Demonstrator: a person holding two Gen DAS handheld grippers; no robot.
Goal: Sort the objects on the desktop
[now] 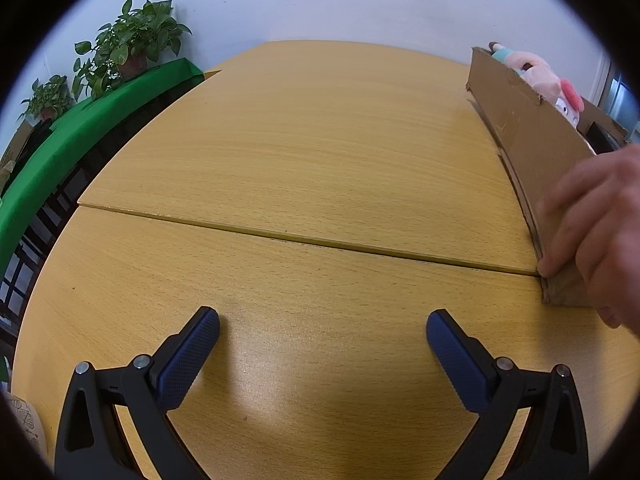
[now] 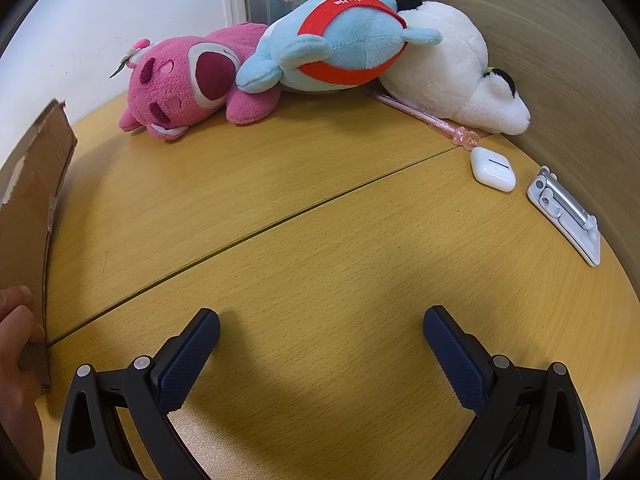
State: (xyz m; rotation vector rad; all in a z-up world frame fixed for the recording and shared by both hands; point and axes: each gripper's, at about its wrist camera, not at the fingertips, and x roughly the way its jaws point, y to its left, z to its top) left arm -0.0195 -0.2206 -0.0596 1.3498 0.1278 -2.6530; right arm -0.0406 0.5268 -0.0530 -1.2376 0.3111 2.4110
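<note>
In the right wrist view a pink plush bear, a blue plush with a red band and a white plush lie at the table's far side. A pink pen, a white earbud case and a silver folding stand lie at the right. My right gripper is open and empty above bare table. My left gripper is open and empty. A cardboard divider stands on edge at the right of the left wrist view, held by a bare hand.
The cardboard divider and the hand also show at the left of the right wrist view. A seam crosses the wooden table. Potted plants on a green ledge stand beyond the table's left edge. A grey partition bounds the right.
</note>
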